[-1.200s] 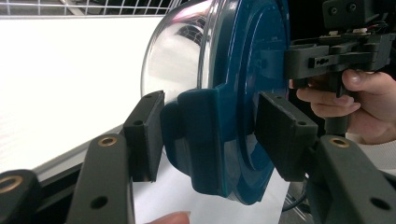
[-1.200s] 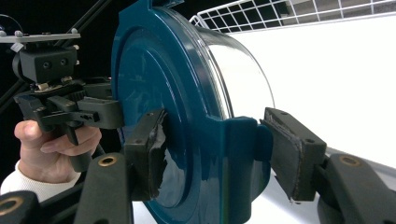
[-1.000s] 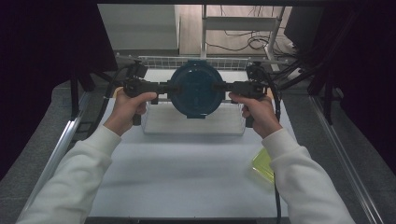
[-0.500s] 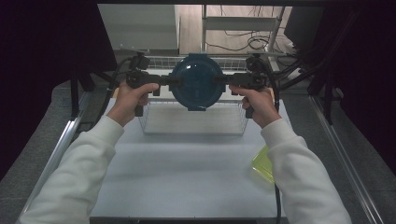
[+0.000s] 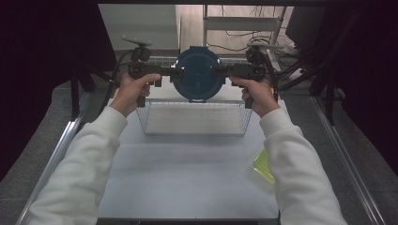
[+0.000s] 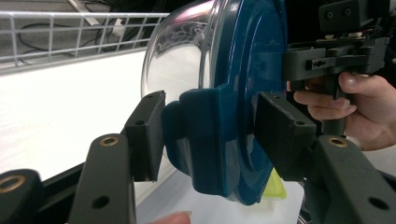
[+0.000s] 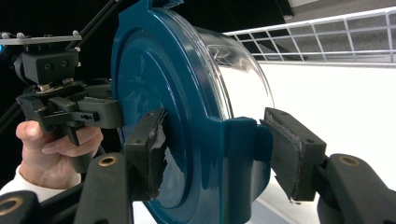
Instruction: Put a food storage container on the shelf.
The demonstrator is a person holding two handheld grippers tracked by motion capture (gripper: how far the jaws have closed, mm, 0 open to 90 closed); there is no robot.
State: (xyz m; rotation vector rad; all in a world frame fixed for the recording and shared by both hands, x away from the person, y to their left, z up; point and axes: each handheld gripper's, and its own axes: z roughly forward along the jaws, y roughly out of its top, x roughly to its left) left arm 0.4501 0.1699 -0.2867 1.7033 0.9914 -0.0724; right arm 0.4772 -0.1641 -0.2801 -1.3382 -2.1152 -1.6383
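2 grippers (image 5: 174, 72) (image 5: 220, 71), unlabelled blue-lidded bowl (image 5: 197, 75)

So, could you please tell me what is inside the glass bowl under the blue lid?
Through the clear wall of the glass bowl nothing shows inside. The part behind the blue lid is covered and cannot be checked.

No text, label, brand, number or sign can be read anywhere in these views.
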